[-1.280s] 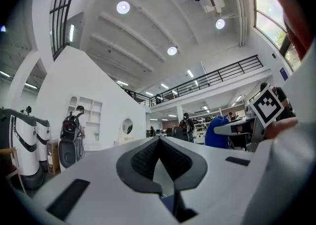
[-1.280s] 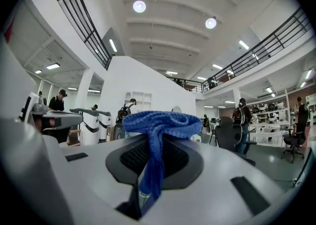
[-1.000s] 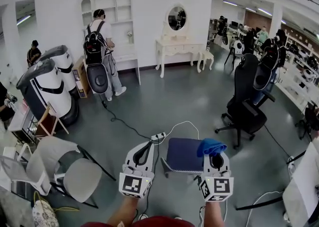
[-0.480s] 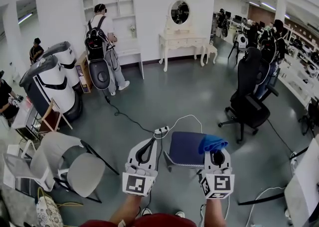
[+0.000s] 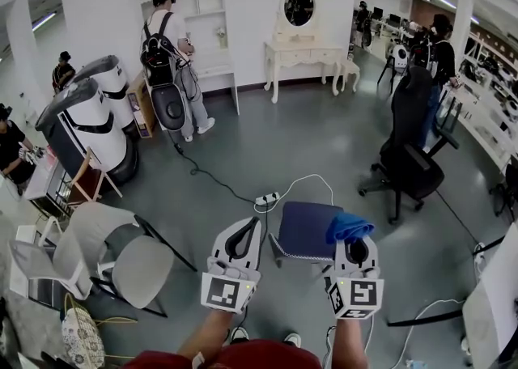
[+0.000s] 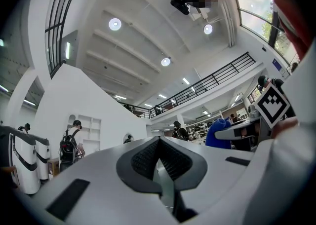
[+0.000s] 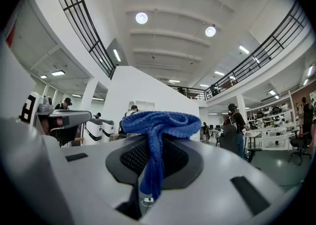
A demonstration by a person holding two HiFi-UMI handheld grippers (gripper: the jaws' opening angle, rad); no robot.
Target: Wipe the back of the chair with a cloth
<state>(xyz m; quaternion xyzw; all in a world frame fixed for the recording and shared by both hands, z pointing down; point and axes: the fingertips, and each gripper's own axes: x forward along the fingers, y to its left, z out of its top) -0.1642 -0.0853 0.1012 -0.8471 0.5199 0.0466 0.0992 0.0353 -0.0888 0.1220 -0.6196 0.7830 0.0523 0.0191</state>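
The right gripper (image 5: 354, 243) has its fingers clamped on the blue cloth (image 5: 348, 228), held by the blue chair (image 5: 303, 230) just ahead, and the left gripper (image 5: 243, 235) has its fingers closed on nothing, so the cloth is in hand but wiping the chair back appears not yet begun.

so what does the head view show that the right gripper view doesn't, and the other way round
Only the head view shows the dark blue chair, on the floor just beyond the two grippers. Only the right gripper view shows the ceiling lights and the balcony railing, plus a strand of the blue cloth hanging down between the shut jaws. Both show the right gripper holding that cloth, with the left gripper alongside it.
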